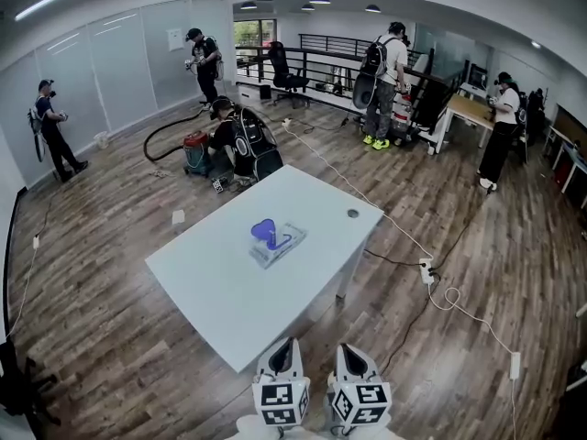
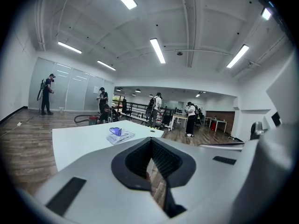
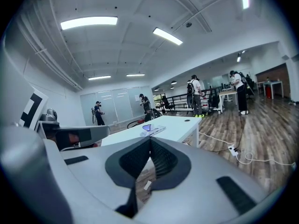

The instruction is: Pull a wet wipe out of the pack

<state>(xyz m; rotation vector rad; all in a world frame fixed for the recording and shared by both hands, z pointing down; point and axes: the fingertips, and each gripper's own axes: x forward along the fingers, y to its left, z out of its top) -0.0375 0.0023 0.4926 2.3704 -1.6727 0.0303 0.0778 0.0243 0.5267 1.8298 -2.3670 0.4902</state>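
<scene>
The pack [image 1: 275, 242] lay flat near the middle of the white desk [image 1: 206, 287], a little toward its far right; a blue piece [image 1: 266, 232] stood up from its top, lid or tab I could not tell. The left tongs [image 1: 288, 343] and right tongs [image 1: 354, 346] hung side by side at the near end, well short of the pack; both were pressed narrow, tips meeting, nothing between them. From the left tongs [image 2: 150, 139] the pack [image 2: 120, 135] showed far off to the left; from the right tongs [image 3: 150, 139] it [image 3: 152, 129] sat almost dead ahead.

The pack looked soft, light and slick-skinned, likely to slide or lift with the wipe; one side should pin its body flat; the other should pinch the wipe at the top opening; a damp sheet is limp and could tear or drag the next one out.
</scene>
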